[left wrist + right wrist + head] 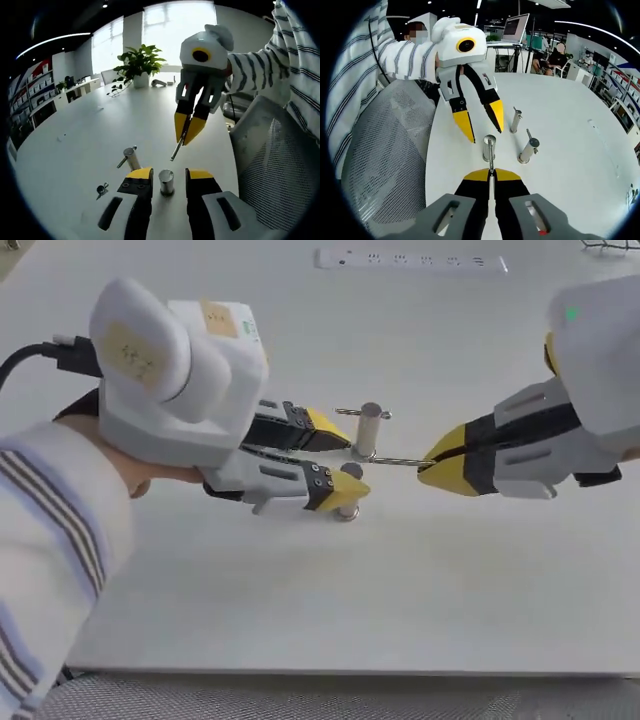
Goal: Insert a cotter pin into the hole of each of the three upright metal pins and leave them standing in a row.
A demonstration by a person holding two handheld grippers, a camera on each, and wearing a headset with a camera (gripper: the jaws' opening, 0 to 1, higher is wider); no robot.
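A white desk (300, 610) is seen from above. From the left, an arm in a striped sleeve (45, 530) brings in the left tool (345, 462). Its yellow-tipped jaws are spread, one on each side of an upright steel pin (166, 182). The left gripper view shows a gap between the pin and each jaw.

From the right comes the right tool (432, 465), its jaws pinched together on one end of a thin cotter (400, 461). The cotter sticks out level toward the left tool. In the right gripper view its free end lies right at the top of that same pin. Whether it has entered the hole cannot be told.

Farther from the person, a second pin (370, 427) stands upright with a fitted cotter (350, 412) through its head. The right gripper view shows a third pin (516, 120) just beside the left tool, also upright with a wire crossing its top. A power strip (410, 260) lies at the far edge of the desk.
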